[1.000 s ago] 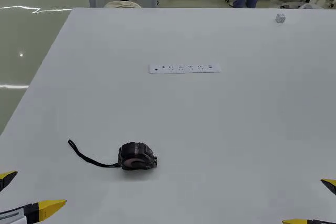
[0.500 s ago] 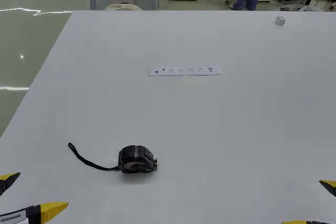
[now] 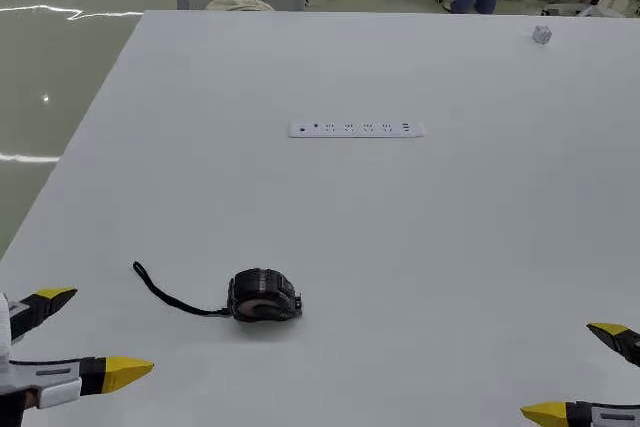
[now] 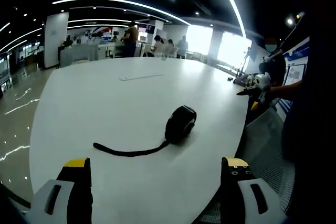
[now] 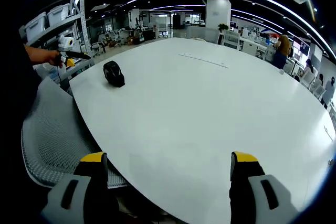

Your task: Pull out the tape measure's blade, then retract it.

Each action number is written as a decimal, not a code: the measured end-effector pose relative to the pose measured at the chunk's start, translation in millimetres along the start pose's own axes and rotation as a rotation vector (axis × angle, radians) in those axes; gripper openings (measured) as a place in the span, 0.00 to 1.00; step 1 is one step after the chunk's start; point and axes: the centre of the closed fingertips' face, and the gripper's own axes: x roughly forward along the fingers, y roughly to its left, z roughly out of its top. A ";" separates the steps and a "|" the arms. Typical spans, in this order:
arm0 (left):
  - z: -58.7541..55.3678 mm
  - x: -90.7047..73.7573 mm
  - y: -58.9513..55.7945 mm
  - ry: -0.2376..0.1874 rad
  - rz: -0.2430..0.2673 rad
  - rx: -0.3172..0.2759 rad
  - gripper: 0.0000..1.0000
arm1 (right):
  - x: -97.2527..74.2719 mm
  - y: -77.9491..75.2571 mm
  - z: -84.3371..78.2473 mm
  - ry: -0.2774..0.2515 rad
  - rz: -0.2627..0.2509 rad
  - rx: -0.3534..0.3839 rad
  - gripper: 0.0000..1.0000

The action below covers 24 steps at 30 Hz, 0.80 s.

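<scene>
Near the front edge of the table [image 3: 420,227], over toward its left side, sits the tape measure [image 3: 263,297], a dark rounded case with the blade not yet drawn out. Its black strap [image 3: 165,292] trails from the case toward the table's left edge, so case and strap together run roughly parallel to the front edge. The left gripper [image 3: 95,335] hovers at the front-left corner with its yellow-tipped jaws spread wide and nothing between them. In the left gripper view the case lies nearly straight ahead of those jaws and a little to the right, with the strap's loose end closer than the case itself. The right gripper [image 3: 575,371] is at the front edge much farther right, its jaws also wide apart and empty, and the case looks small and distant in the right gripper view. So the left is clearly the nearer one and the likelier to pin the case. The blade's hook probably sits on the side away from the strap, facing the right gripper, though it is too small to make out.
</scene>
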 end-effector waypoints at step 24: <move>35.3 49.9 -24.6 0.175 -0.198 0.292 0.98 | 34.9 20.9 41.6 0.022 0.139 -0.147 0.98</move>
